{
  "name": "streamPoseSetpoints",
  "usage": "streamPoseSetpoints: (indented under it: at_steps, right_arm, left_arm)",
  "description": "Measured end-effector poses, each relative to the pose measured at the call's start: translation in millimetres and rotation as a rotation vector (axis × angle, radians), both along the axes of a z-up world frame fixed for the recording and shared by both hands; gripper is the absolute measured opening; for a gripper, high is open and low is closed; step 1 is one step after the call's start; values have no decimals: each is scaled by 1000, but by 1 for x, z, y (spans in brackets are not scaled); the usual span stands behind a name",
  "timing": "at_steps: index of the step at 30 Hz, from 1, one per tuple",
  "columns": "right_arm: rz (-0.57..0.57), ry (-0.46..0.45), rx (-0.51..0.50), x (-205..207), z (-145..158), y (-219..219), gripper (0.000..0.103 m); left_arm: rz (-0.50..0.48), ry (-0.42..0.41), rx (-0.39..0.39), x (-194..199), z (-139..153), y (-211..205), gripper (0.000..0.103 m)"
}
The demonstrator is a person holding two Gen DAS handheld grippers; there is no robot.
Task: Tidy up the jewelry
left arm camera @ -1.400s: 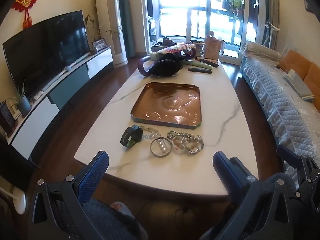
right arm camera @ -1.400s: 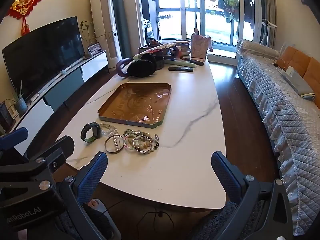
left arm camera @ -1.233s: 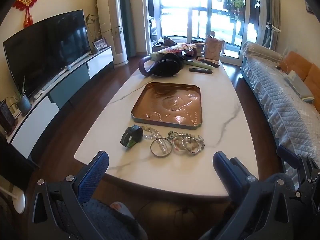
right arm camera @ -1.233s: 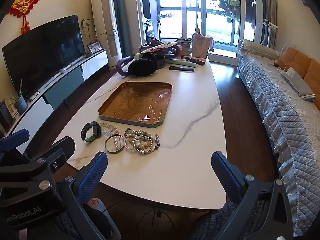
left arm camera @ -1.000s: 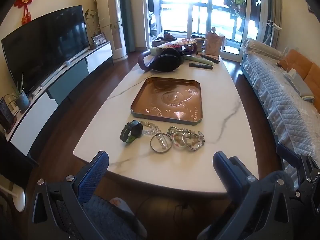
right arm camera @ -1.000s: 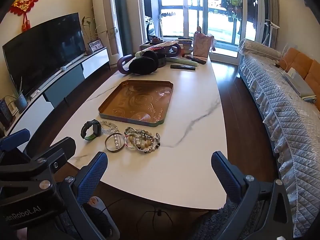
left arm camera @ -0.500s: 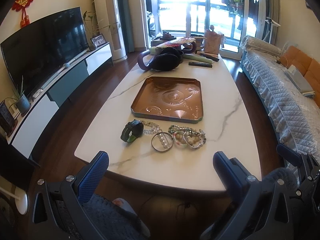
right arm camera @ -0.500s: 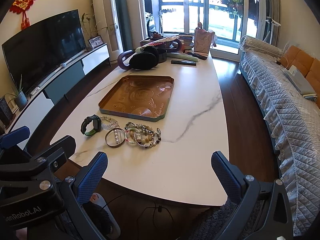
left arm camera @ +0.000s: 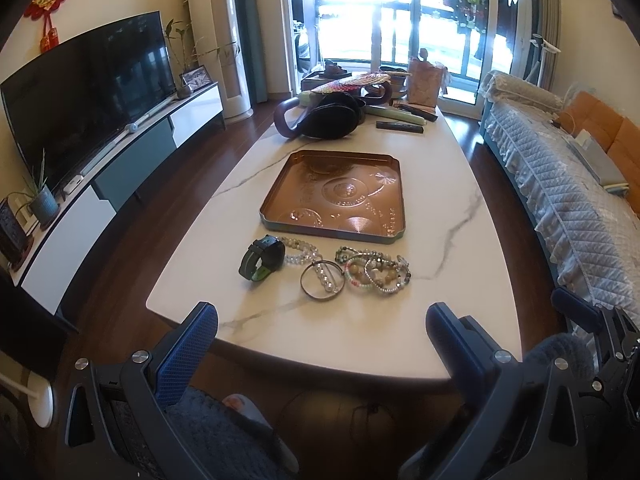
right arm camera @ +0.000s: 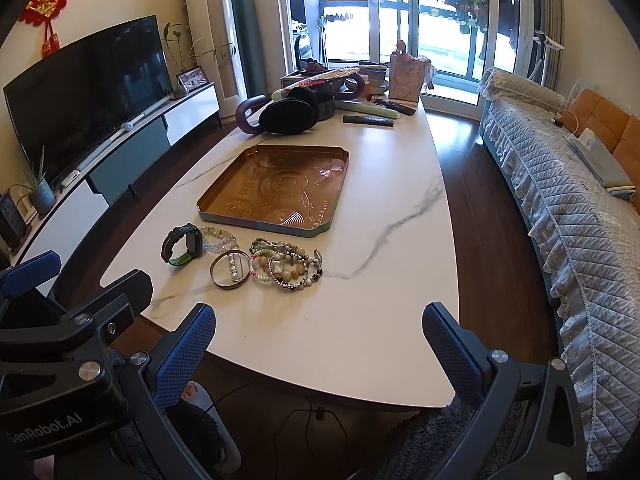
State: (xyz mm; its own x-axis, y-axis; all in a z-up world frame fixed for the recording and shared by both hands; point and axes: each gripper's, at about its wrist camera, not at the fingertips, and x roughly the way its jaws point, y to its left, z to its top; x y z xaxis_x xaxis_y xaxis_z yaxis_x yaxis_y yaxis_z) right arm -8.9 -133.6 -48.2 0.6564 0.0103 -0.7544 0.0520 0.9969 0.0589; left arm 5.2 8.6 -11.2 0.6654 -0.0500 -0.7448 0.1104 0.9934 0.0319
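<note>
A copper-coloured tray (left arm camera: 394, 194) (right arm camera: 338, 188) lies in the middle of the white marble table (left arm camera: 460, 264) (right arm camera: 392, 280). Just in front of it sit a dark wristwatch (left arm camera: 262, 258) (right arm camera: 182, 245), a clear bead bracelet (left arm camera: 300, 250) (right arm camera: 218, 238), a metal bangle (left arm camera: 322, 280) (right arm camera: 230, 270) and a pile of beaded bracelets (left arm camera: 378, 270) (right arm camera: 286, 264). My left gripper (left arm camera: 322, 340) stands open, held back from the table's near edge with nothing between its fingers. My right gripper (right arm camera: 318, 338) is open too, to the right of the left one, also short of the edge.
At the far end of the table lie black earmuffs (left arm camera: 328, 116), a remote (left arm camera: 400, 126), a fan and a pink bag (left arm camera: 426, 82). A TV (left arm camera: 88, 108) on a low cabinet runs along the left. A sofa with a quilted cover (left arm camera: 560, 200) lines the right.
Both grippers have drifted slightly forward and up, so the table and jewelry sit a little higher and closer in view. Nothing was grasped or moved on the table.
</note>
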Motion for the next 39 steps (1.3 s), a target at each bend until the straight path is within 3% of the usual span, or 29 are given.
streamPoseSetpoints:
  at_steps: [39]
  right_arm:
    - [1, 11, -8, -1, -6, 0, 103]
  left_arm:
    - [6, 18, -6, -1, -16, -1, 103]
